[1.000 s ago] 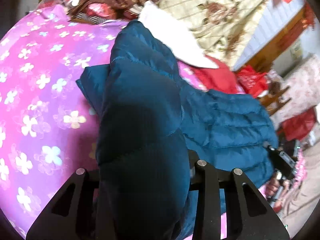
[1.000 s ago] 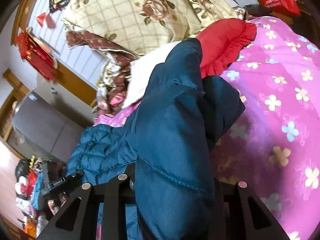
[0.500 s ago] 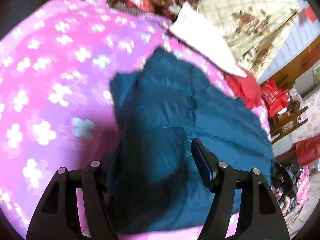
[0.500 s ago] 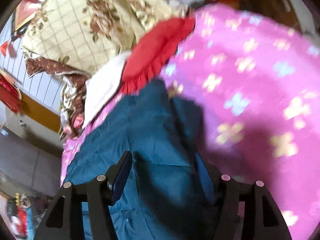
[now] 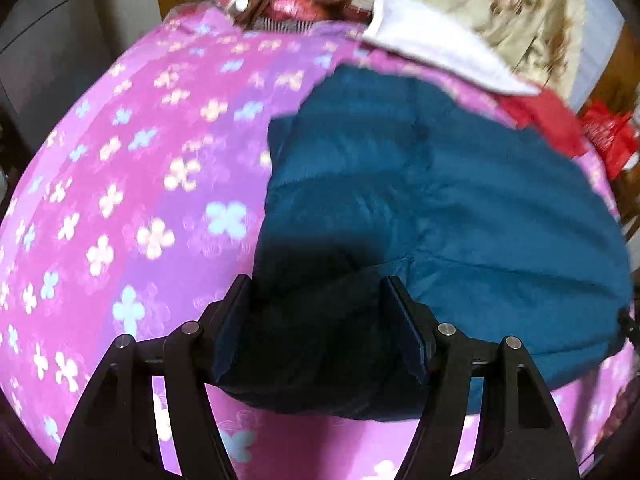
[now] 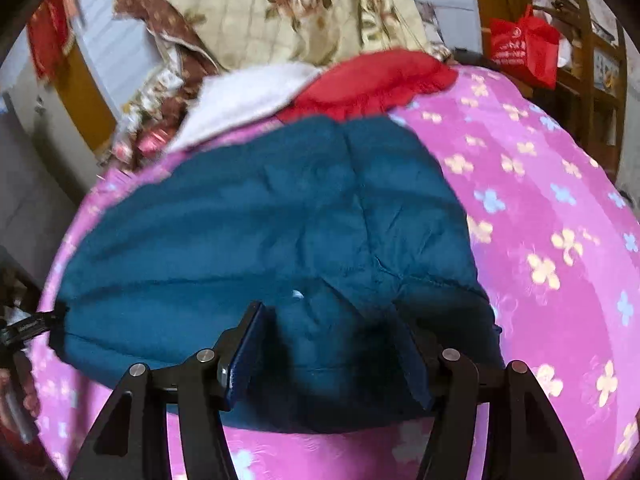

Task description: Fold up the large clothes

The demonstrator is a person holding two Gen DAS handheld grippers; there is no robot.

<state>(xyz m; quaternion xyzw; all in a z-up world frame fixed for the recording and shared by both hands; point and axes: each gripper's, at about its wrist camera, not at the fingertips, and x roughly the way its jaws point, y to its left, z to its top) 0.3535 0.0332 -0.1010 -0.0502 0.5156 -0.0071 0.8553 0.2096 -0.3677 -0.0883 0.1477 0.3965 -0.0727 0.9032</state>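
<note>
A dark teal quilted puffer jacket (image 5: 420, 200) lies folded on a pink flowered bedspread (image 5: 140, 184). It also shows in the right wrist view (image 6: 280, 220). My left gripper (image 5: 320, 320) is open, its jaws standing wide on either side of the jacket's near left edge. My right gripper (image 6: 332, 344) is open too, its jaws wide apart around the jacket's near right edge. The cloth sits loosely between the jaws, not pinched.
A white cloth (image 5: 432, 52), a red pillow (image 6: 372, 80) and a beige floral quilt (image 6: 288, 8) lie at the far side of the bed. A red bag (image 6: 524, 48) hangs on a wooden shelf to the right. A grey cabinet (image 5: 52, 40) stands left.
Both grippers lowered the lifted jacket part down onto the bed, folding it over, and opened from shut on the jacket to wide open.
</note>
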